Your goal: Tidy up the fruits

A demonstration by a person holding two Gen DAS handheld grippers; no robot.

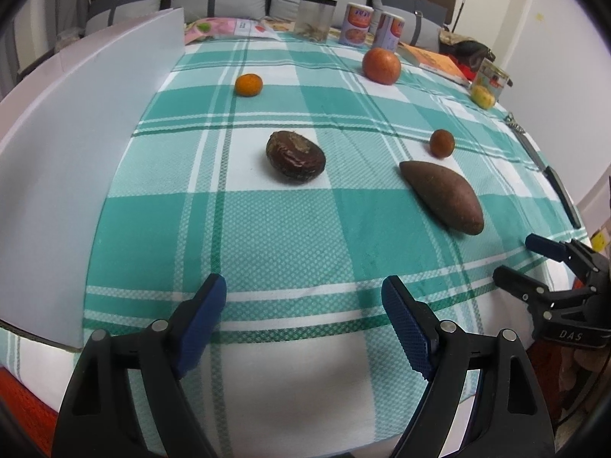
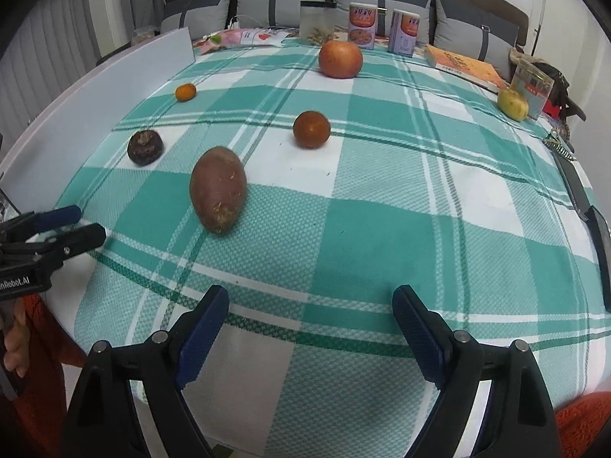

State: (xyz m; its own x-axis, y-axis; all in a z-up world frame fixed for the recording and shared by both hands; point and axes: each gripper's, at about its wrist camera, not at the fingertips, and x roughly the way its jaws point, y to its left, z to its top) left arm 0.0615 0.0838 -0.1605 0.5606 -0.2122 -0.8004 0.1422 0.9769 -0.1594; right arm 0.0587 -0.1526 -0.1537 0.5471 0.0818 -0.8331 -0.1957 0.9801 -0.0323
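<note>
Several fruits lie apart on a green-and-white checked tablecloth (image 1: 305,236). A brown sweet potato (image 1: 443,198) (image 2: 217,189) and a dark wrinkled fruit (image 1: 296,156) (image 2: 145,147) are nearest. Farther off sit a reddish-orange fruit (image 1: 442,143) (image 2: 311,129), a small tangerine (image 1: 248,84) (image 2: 185,91), a large apple (image 1: 381,65) (image 2: 340,59) and a yellow fruit (image 1: 483,95) (image 2: 513,104). My left gripper (image 1: 303,280) (image 2: 88,222) hangs open over the near cloth, short of the dark fruit. My right gripper (image 2: 310,291) (image 1: 515,257) is open and empty, right of the sweet potato.
A white board (image 1: 76,152) stands along the left edge. Two cans (image 1: 357,24), a clear container (image 1: 315,17) and a book (image 1: 435,61) line the far side before grey cushions. A long black object (image 2: 599,236) lies at the right edge.
</note>
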